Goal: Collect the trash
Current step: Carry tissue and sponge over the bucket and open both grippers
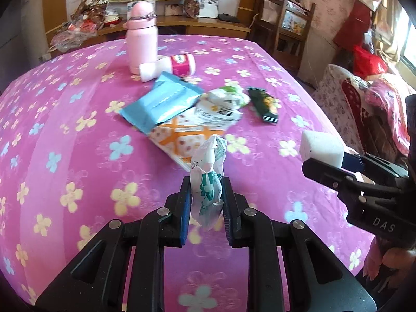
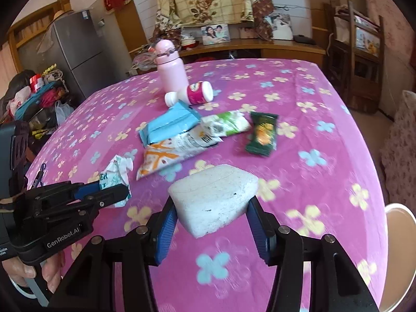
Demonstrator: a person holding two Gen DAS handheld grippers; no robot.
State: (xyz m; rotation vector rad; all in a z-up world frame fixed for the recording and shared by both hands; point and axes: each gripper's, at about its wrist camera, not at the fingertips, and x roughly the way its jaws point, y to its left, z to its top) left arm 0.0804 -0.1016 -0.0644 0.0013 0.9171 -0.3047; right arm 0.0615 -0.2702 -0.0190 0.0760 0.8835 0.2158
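Trash is held: left gripper [image 1: 205, 197] jaws pinch a crumpled wrapper [image 1: 208, 179], right gripper [image 2: 212, 215] jaws clamp a foam block [image 2: 213, 200]. Next, find a bin; more wrappers [image 2: 182, 132] wait at twelve o'clock.

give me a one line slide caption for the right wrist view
Right gripper clamps a white foam block above the flowered pink tablecloth, left gripper holding a crumpled wrapper beside it.

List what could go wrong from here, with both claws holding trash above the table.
1. The white foam block sits between the right claw pads mostly near its lower corner, jutting forward; it might twist out.
2. The crumpled white-and-teal wrapper in the left claw is thin and pinched; it may slip.
3. The two claws are close together, so they could bump.
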